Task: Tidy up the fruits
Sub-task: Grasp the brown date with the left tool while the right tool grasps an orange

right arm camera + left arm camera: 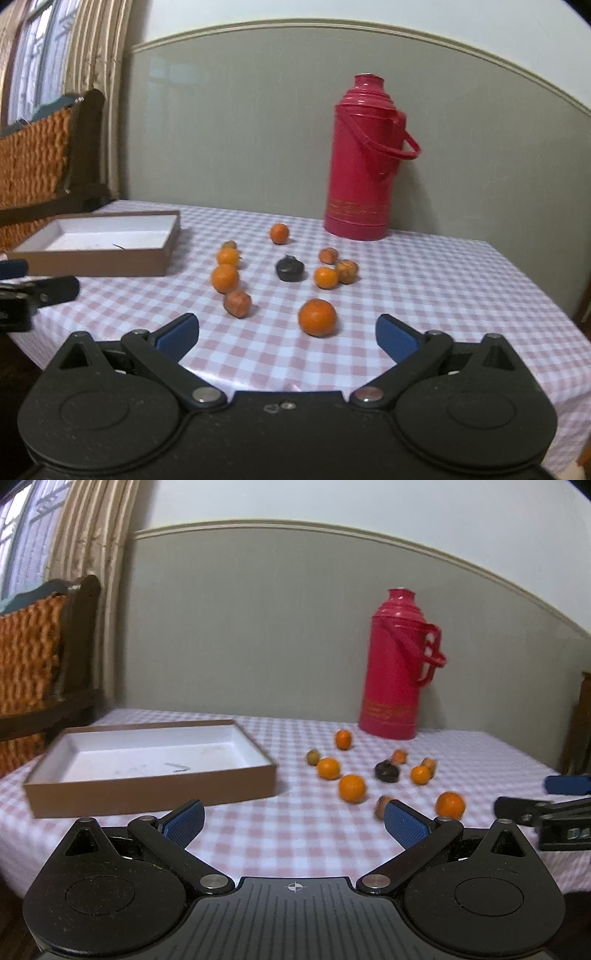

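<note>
Fruits lie scattered mid-table, right of the empty box near the left edge; nothing is sorted yet. Your left gripper is spread, grasping nothing. In the right wrist view, your right gripper, released too, faces the nearest orange; you have clear cloth ahead.

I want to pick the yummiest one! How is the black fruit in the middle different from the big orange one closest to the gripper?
The black fruit is dark and looks squashed and flat; the nearest orange is bright and round. The black fruit lies in the middle of the group; the nearest orange lies at its front edge. Both rest loose on the checked tablecloth, outside the box.
</note>
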Tool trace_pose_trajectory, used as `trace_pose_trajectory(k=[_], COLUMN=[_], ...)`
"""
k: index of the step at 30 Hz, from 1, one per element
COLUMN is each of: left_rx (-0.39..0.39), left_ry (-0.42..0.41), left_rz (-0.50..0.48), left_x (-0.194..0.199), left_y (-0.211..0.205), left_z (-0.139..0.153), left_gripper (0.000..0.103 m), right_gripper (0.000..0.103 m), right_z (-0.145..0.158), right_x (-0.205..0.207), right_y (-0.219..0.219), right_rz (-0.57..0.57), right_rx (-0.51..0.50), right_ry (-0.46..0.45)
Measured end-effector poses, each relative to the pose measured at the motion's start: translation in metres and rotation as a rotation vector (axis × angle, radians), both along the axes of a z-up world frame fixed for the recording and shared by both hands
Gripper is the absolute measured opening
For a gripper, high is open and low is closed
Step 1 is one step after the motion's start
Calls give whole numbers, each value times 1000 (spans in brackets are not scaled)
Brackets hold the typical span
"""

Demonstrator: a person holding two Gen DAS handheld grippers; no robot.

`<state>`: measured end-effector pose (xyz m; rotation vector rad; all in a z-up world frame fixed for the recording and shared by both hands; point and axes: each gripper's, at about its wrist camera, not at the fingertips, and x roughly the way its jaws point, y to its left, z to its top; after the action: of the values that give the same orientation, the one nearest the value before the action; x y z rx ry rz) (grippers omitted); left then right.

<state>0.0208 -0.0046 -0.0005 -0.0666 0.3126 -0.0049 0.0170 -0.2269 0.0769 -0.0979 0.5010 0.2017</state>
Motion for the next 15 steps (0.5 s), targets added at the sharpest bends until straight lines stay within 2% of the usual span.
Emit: trace_pose_trajectory(k=[2, 5, 6, 8, 13, 15], left_rx=[19, 37, 40, 50, 64, 61], left_ry=[-4, -6, -3, 6, 46, 71], left_rz=[-10, -39, -50, -73, -118, -141], left_x=[11, 27, 32, 44, 69, 80], left_y=[-7, -18, -23, -32, -50, -56], left_z=[0, -4, -5, -8, -21, -28], left_gripper=[103, 102, 102, 86, 85, 78], right_gripper=[84, 70, 68, 68, 67, 62], right_z=[-2, -8, -11, -16, -35, -43], right_x=[12, 31, 36, 47, 71, 80], right_y=[0, -2, -3, -4, -5, -9], right_rz=[-13, -14, -18, -30, -40, -35], right_rx=[-27, -25, -25, -40, -76, -65], right_ry=[8, 39, 46, 52, 77, 104])
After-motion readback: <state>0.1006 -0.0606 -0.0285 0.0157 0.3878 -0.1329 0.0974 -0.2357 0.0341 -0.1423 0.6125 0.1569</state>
